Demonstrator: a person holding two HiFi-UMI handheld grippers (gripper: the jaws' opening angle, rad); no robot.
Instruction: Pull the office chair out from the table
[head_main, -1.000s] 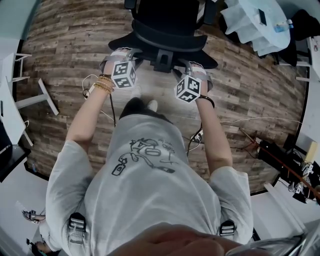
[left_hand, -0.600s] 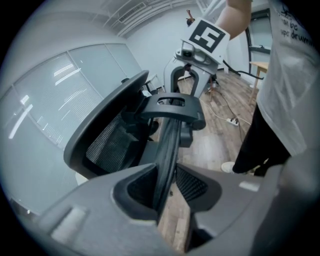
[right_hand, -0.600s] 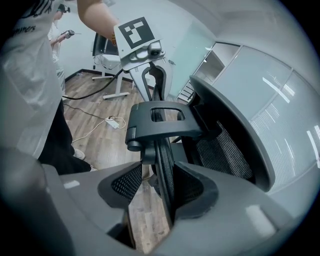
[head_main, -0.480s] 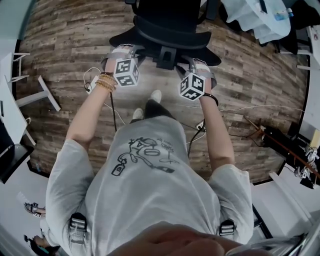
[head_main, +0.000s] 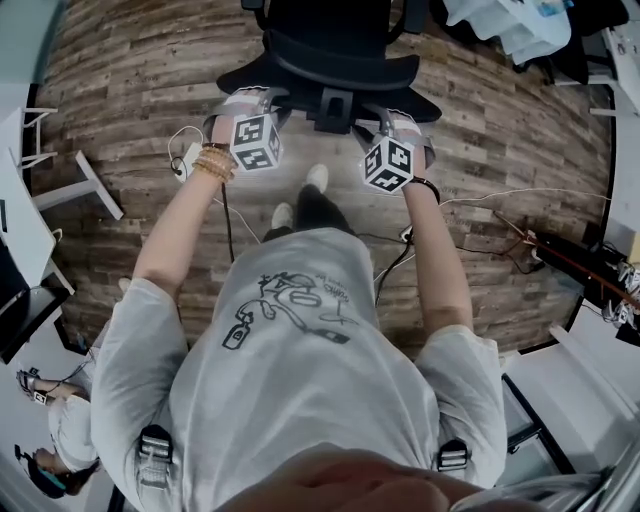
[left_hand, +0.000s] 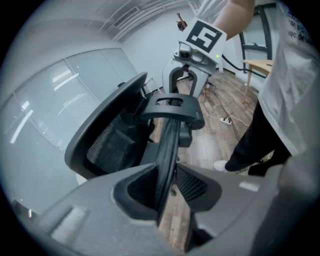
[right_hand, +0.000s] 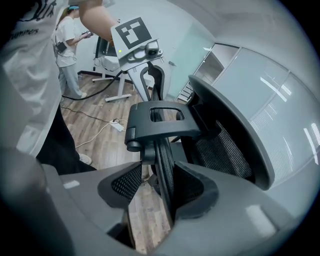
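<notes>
Movement noted: I have drawn the office chair, at 12 o'clock, back a step. Left gripper and right gripper are both clamped on its backrest rim — pull-out, I judge, under way.

You're in an office: a wood-plank floor, frosted glass partitions, white desk frames, an office chair, a power strip on the floor
</notes>
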